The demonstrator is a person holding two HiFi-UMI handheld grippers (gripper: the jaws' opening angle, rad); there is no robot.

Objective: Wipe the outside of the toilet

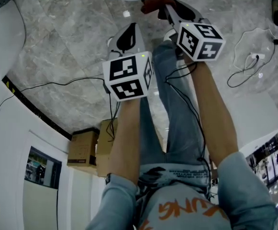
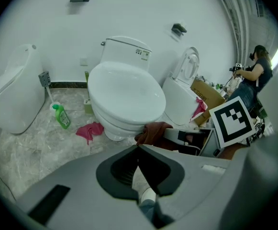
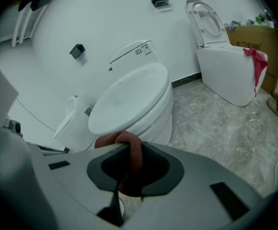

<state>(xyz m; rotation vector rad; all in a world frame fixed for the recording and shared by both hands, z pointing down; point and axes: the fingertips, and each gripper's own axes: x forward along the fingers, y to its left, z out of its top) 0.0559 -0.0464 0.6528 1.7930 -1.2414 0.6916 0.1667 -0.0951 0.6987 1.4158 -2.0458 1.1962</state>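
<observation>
At toilet rim [image 3: 146, 115]: right tool [image 3: 135, 145], cloth [image 3: 111, 139]

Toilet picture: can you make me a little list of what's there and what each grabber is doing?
Toilet: white, lid down
Right gripper: shut on brown cloth, near the toilet's front
Left gripper: shut, nothing in it
Floor: pink rag, green bottle
Second toilet: lid up

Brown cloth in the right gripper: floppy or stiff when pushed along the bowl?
Probably floppy: the brown cloth loops limply above the right gripper. Likely light, since one pinch holds it. It may bunch against the toilet.
</observation>
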